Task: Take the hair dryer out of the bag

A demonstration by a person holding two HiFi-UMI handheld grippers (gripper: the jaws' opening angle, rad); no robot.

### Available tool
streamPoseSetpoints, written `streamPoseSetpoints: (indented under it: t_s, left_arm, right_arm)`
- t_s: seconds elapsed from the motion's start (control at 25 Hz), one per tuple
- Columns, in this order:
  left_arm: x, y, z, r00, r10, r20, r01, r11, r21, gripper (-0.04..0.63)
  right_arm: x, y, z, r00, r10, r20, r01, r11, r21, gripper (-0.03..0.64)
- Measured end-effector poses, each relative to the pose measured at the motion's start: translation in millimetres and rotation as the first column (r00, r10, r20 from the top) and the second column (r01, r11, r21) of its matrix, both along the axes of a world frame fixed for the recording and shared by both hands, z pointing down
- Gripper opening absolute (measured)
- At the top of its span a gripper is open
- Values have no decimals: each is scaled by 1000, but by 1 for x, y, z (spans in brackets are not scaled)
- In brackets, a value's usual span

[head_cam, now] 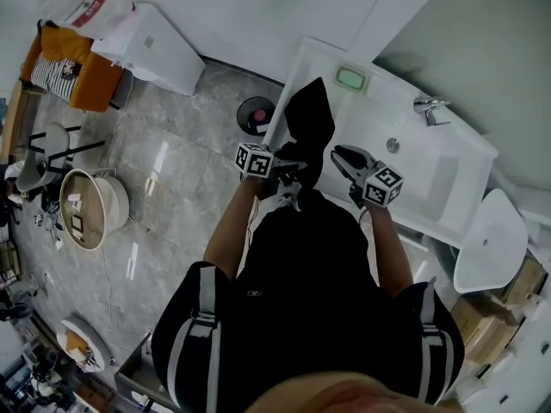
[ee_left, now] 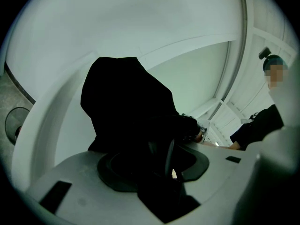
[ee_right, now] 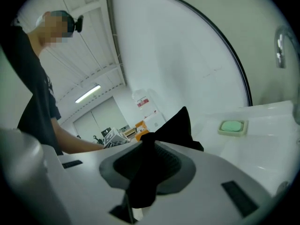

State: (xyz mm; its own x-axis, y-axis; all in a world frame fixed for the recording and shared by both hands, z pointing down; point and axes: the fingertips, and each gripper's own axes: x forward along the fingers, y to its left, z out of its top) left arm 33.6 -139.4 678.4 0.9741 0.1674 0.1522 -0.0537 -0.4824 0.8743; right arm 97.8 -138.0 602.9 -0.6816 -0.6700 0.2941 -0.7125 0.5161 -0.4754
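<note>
**A:** Both hands are up at the white bench (head_cam: 469, 149), and the black bag (head_cam: 310, 120) hangs between the two grippers, over the left end of the basin.

**B:** The left tongs (ee_left: 163, 161) are clenched on the cloth, with dark fabric packed between the pads and the bag bulging up just beyond them.

**A:** And the right tongs (ee_right: 145, 168)?

**B:** Grasping too. A thick fold of the bag fills the gap between the pads, and a peak of cloth stands up past the tips.

**A:** Where's the hair dryer?

**B:** Can't see it. Every view shows only the bag's black cloth, and I can't tell what's inside.

**A:** A green soap dish (head_cam: 351, 78) sits at the back of the bench, well clear of the bag. The tap (head_cam: 428, 108) is further right.

**B:** And a round bin (head_cam: 255, 114) sits on the grey floor just left of the bench.
</note>
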Motion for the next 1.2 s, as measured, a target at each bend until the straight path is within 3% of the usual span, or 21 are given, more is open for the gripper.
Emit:
streamPoseSetpoints:
  t_s: [0.08, 0.2, 0.28, 0.4, 0.6, 0.76, 1.08, 1.2]
  left_arm:
    - [-12, 9, -4, 1000, 18, 2, -18, 1000, 17, 192]
    - [-28, 26, -10, 999, 48, 1, -48, 998, 43, 192]
    - [-38, 38, -14, 998, 61, -12, -60, 997, 54, 192]
    - [-54, 58, -18, 996, 74, -42, -71, 996, 51, 192]
    - [-70, 88, -19, 995, 94, -36, -90, 993, 82, 192]
    - [-81, 109, -24, 991, 127, -38, -122, 986, 113, 192]
    - [-92, 143, -40, 978, 192, -78, -178, 971, 160, 192]
    - [-96, 150, -39, 978, 196, -72, -181, 968, 174, 192]
  right_arm:
    - [7, 2, -3, 999, 45, 28, -45, 999, 0, 129]
    - [10, 5, 0, 997, 72, -4, -72, 997, -2, 129]
    - [6, 6, 0, 998, 53, -25, -53, 999, -1, 136]
    - [-10, 8, -1, 1000, 4, -24, -4, 1000, -11, 202]
    - [-38, 5, -14, 975, -21, 223, 40, 996, -81, 273]
    - [-54, -5, -16, 990, -28, 137, 38, 997, -72, 302]
    - [-71, -10, -32, 982, -18, 186, 41, 992, -121, 298]
    - [-78, 4, -29, 983, -51, 177, 78, 986, -149, 184]
